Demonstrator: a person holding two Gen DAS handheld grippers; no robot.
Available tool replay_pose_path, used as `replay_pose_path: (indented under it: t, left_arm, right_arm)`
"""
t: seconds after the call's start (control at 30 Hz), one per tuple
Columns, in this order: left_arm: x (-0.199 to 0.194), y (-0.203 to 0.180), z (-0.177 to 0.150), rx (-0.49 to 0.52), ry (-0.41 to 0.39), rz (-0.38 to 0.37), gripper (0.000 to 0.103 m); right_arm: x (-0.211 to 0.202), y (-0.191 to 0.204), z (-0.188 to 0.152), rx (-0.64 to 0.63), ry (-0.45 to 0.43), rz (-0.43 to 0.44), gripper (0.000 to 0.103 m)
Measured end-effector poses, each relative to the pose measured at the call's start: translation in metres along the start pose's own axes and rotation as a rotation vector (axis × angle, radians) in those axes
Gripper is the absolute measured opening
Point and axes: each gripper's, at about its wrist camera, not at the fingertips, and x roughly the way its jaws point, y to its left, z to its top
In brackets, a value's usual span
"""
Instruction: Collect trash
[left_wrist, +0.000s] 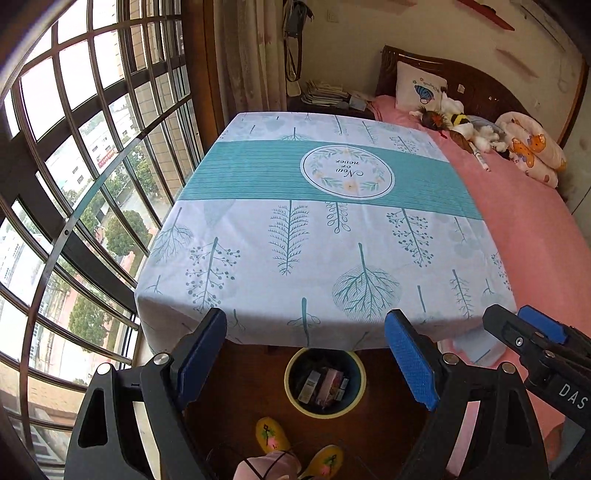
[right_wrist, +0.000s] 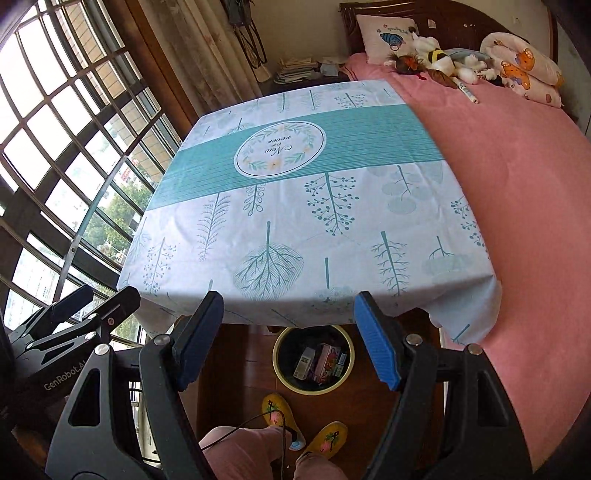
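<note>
Both tools, left tool (left_wrist: 306, 354) and right tool (right_wrist: 288, 339), hung wide open, empty. Trash bin (left_wrist: 325, 382) sat at 6 o'clock under the bench (left_wrist: 314, 229) edge, between both, boxes (right_wrist: 321, 363) inside; bench top bare.

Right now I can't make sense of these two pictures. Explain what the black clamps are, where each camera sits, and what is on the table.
The clamps are hand-held grippers, one per hand; no robot. Each carries a camera looking along its fingers. One picture is from the left gripper, the other from the right gripper. Both are open and hold nothing. The table, with a leaf-print cloth, shows nothing lying on it. Below its edge, a bin on the floor holds small boxes. The yellow slippers are the person's.
</note>
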Motion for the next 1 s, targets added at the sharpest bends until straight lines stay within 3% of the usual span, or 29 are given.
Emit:
replay_pose_path:
  t: [1.0]
  left_arm:
    - [0.003, -0.013, 0.0, 0.054, -0.003, 0.017, 0.088]
  right_arm:
    - [0.014, 0.001, -0.004, -0.022, 0.015, -0.004, 0.071]
